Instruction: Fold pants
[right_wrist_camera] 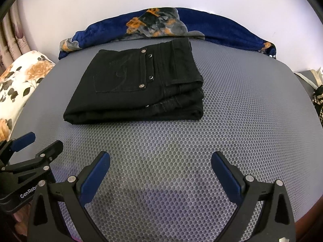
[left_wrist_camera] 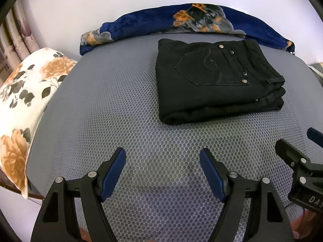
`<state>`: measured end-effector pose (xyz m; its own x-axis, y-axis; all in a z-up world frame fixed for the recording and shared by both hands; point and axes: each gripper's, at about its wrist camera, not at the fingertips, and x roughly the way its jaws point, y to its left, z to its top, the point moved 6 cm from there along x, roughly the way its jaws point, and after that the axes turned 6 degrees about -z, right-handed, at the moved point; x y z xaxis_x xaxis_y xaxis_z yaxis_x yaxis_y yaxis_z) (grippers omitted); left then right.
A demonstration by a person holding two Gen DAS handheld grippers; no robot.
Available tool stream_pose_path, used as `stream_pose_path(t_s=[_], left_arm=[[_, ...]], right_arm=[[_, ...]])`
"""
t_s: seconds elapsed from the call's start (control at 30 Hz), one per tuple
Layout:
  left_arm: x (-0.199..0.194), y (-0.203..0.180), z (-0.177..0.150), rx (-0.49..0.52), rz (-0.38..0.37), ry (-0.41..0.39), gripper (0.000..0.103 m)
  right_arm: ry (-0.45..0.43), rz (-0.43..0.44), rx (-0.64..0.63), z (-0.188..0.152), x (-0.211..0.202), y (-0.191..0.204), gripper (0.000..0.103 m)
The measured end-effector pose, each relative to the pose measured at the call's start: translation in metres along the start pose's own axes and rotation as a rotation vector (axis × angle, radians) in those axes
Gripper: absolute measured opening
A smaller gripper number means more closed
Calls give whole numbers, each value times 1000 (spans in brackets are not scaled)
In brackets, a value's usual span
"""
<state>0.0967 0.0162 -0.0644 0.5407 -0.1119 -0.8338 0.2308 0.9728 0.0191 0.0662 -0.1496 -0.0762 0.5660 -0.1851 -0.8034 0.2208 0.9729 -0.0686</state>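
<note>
Both grippers hover low over the grey mesh mat [left_wrist_camera: 125, 104], side by side and pointing forward, level. The left gripper [left_wrist_camera: 162, 171] has its jaws spread wide, holding nothing; the right gripper [right_wrist_camera: 160, 174] likewise gapes wide and empty. The pants [left_wrist_camera: 216, 80], black and folded into a compact stack with a back pocket up, lie ahead of the jaws, well apart: right of the left pair, left of the right pair. Beyond lies a blue blanket [left_wrist_camera: 141, 25]; a floral pillow [left_wrist_camera: 26, 100] sits far left.
</note>
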Motion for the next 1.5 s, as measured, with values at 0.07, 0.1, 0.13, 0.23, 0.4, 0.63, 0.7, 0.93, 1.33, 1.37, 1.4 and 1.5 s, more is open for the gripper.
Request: stream_pose_path(t_s=[0.07,0.1,0.13,0.23,0.4,0.63,0.7,0.93,1.33,1.37,1.4,1.5], left_arm=[[0,-1,-1,14,11,0,76],[0,-2,-2,19,11,0,76],[0,-2,-2,21,11,-1,76],[-2,-4,-3,27,9,-4,76],[-3,-5,-2,31,6,-9,76],[-3,-5,-1,36,10,-14,76],[-3,-5,-1,35,9,-15,76],[-2,-5,-1,38,20,-19,76],[-2,0,0,29,30,-21,76],[-2,0,0,28,30,-20,76],[-2,0,0,26,30,-19,76],[-2,1,-1,23,27,-16,76]], right_arm=[[5,-2,6,-1,2,-1,99],[14,1,6,-3,4,0,99],[20,4,7,-4,5,0,99],[28,6,7,-5,7,0,99],[15,-6,0,-5,5,0,99],[36,-6,25,-6,10,-4,99],[39,-3,29,-7,11,-4,99],[50,-9,26,-11,14,-1,99],[59,-15,21,-12,17,0,99],[59,-16,21,-12,17,0,99],[59,-16,21,-12,17,-1,99],[60,-15,21,-12,16,-1,99]])
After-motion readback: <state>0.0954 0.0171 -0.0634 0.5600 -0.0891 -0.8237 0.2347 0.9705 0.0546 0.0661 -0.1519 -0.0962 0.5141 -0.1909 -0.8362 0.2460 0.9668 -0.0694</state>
